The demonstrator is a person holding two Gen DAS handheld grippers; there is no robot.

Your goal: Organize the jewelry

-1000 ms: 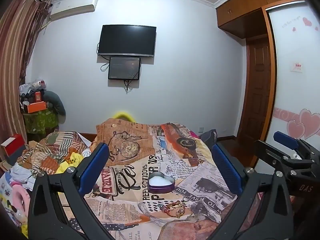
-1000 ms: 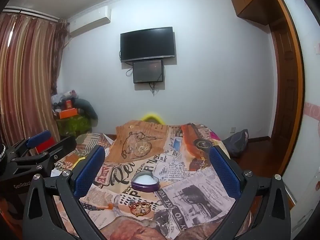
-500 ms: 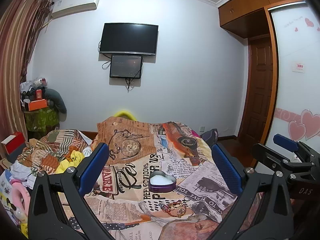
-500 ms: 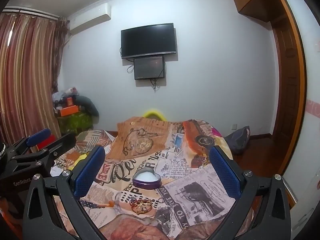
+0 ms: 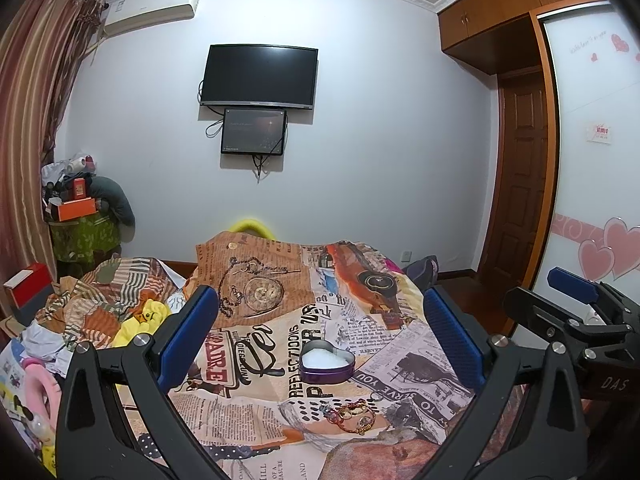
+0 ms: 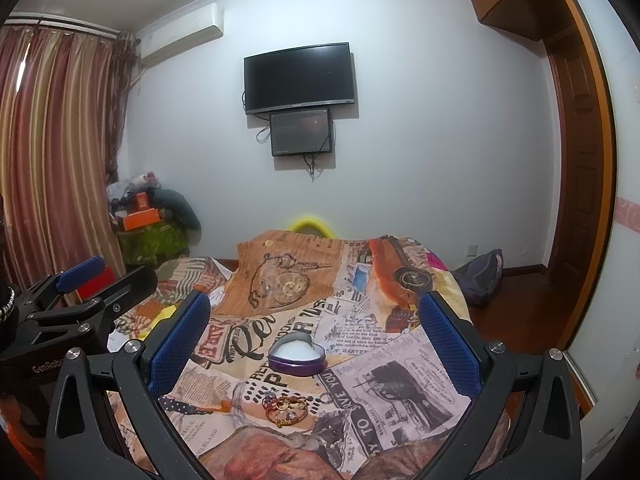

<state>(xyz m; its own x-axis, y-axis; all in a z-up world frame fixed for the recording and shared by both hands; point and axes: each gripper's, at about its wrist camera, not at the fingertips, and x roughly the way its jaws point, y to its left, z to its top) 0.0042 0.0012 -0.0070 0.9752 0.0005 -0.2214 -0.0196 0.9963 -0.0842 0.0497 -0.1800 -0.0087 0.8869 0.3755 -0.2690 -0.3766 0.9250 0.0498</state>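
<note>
A purple heart-shaped tin [image 5: 327, 366] with a white lining sits open on a newspaper-print cloth [image 5: 260, 344]; it also shows in the right wrist view [image 6: 297, 356]. A small pile of gold and red jewelry [image 5: 352, 414] lies just in front of the tin, and shows in the right wrist view too [image 6: 286, 408]. My left gripper [image 5: 320, 340] is open and empty, held above and behind the pile. My right gripper [image 6: 316, 340] is open and empty at a similar height. Each gripper shows at the edge of the other's view.
A heap of clothes and toys [image 5: 92, 316] lies left of the cloth. A dark bag [image 6: 480, 280] sits on the wooden floor at the right. A wall TV [image 5: 259, 76] and a wardrobe door [image 5: 592, 200] stand beyond.
Both views have tilted slightly, so the tin and jewelry sit a little lower in frame. Both grippers stay open and empty.
</note>
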